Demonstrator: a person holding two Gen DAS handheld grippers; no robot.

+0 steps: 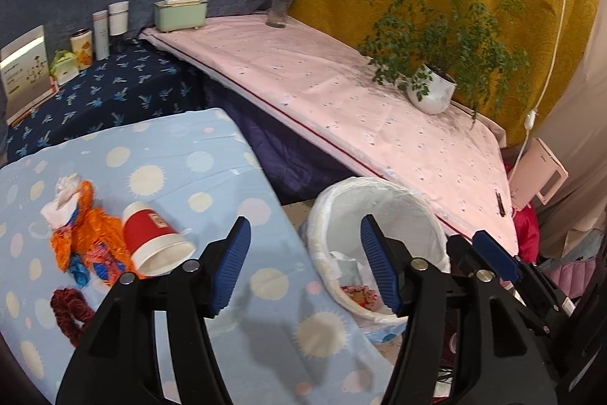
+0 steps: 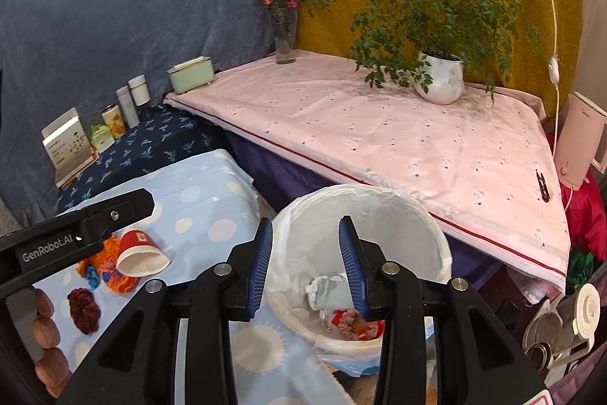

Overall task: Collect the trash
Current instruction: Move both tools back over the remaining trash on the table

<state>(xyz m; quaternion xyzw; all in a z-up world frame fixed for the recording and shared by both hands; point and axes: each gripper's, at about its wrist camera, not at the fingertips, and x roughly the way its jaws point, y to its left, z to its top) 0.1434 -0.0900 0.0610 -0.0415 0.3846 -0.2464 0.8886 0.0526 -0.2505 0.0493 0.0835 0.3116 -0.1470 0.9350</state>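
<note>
A white-lined trash bin (image 1: 379,204) (image 2: 379,211) stands on the floor beside the light blue dotted table (image 1: 189,169). It holds crumpled paper (image 2: 326,287) and a pink scrunchie (image 2: 351,323). On the table lie a tipped red paper cup (image 1: 151,238) (image 2: 138,251), orange mesh (image 1: 85,234) with white tissue (image 1: 62,200), and a dark red scrunchie (image 1: 70,310) (image 2: 83,310). My left gripper (image 1: 305,266) is open and empty over the table edge. My right gripper (image 2: 305,266) is open and empty above the bin; the paper lies below, between its fingers.
A pink-covered table (image 2: 379,131) carries a potted plant (image 2: 440,78), a flower vase (image 2: 285,37) and a green box (image 2: 191,73). Bottles and boxes (image 1: 102,33) stand on a dark blue cloth. A pink kettle (image 2: 578,143) sits at right.
</note>
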